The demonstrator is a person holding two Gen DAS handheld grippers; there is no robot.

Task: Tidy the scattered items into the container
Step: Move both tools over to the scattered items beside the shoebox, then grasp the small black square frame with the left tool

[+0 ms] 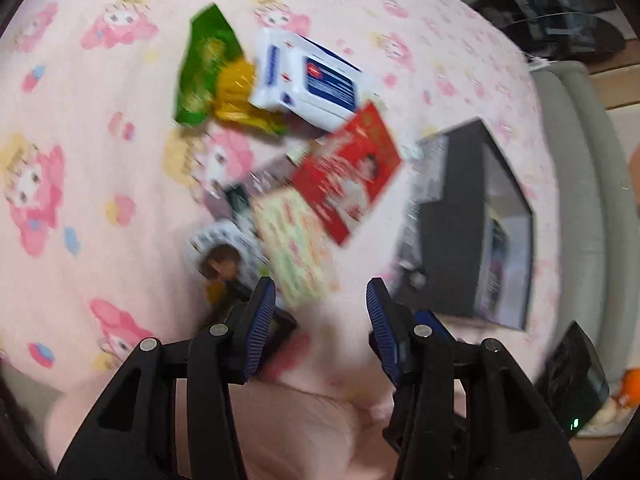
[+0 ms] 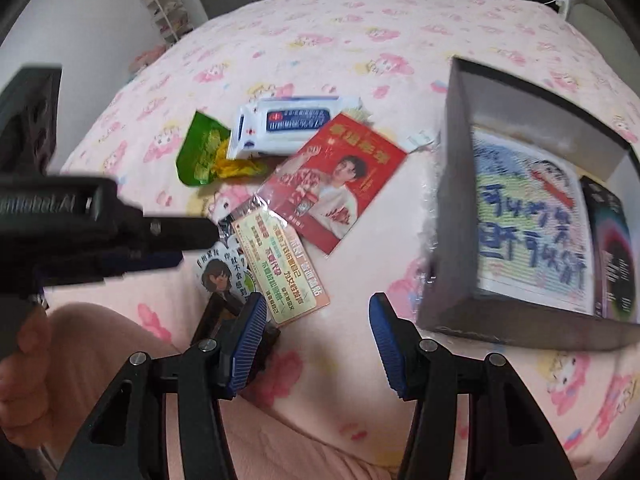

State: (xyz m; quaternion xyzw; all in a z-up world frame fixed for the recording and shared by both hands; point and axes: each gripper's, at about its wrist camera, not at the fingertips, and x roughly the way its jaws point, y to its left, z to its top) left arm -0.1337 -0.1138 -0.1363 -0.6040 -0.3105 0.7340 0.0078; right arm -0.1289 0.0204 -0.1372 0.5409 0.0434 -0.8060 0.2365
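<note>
Two pairs of black tongs with blue ribbed pads point down at a bed. The left tongs [image 1: 321,300] stand partly apart with nothing between the pads, just below a pale green and cream printed card in a clear sleeve [image 1: 294,248]. The right tongs [image 2: 318,312] also gape, empty, between that card [image 2: 280,264] and the dark grey open cardboard box [image 2: 452,184] to their right.

The scattered items lie in a loose overlapping cluster left of the box: a red card with a printed portrait [image 2: 332,188], a white wipes packet with a blue label [image 2: 288,128], a green and yellow crinkled foil snack bag [image 2: 204,152], and a round white sticker showing a cartoon figure with brown hair [image 2: 220,276], which lies by the left pad of each pair. The box already holds a white printed sheet with blue lettering [image 2: 528,220] and a dark item [image 2: 612,256].

The pink bedspread with cartoon characters [image 2: 340,40] covers the bed. A grey padded bed edge [image 1: 576,160] runs along one side.
</note>
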